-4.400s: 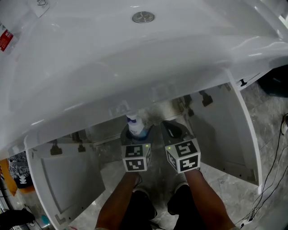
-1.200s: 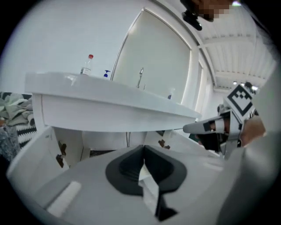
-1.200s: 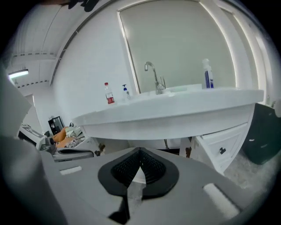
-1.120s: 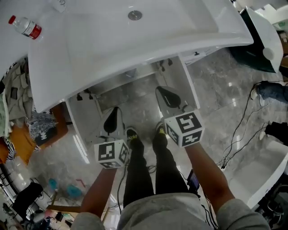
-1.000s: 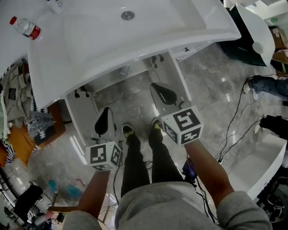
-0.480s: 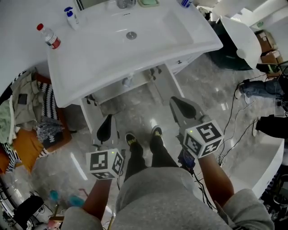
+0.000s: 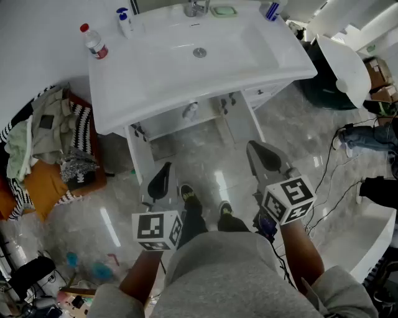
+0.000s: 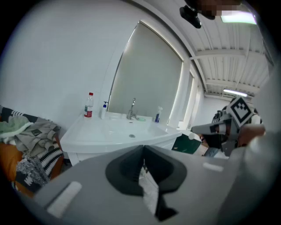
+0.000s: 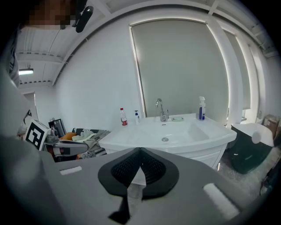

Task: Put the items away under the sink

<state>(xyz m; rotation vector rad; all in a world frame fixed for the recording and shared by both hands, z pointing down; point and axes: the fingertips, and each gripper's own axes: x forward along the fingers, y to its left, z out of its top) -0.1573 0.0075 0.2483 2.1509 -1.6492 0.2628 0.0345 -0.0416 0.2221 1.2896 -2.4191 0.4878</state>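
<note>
Head view: left claw [image 7: 163, 176], right claw [image 7: 263, 155], both clenched, empty; sink [image 7: 158, 77] ahead of them.
Left gripper view: 1 water bottle [image 8: 89, 105] beyond claw, upper left, on sink.
Right gripper view: 1 spray bottle [image 9: 201, 108] ahead, right.

No legible text in any view. Red label on the water bottle [image 7: 94, 45] too small to read; left marker cube [image 7: 157, 231] and right marker cube [image 7: 288, 200] show only black-and-white square codes

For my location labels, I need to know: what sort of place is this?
Probably a bathroom, though cluttered like a workspace: a white sink with a faucet, a soap dish, and a cabinet underneath.
</note>
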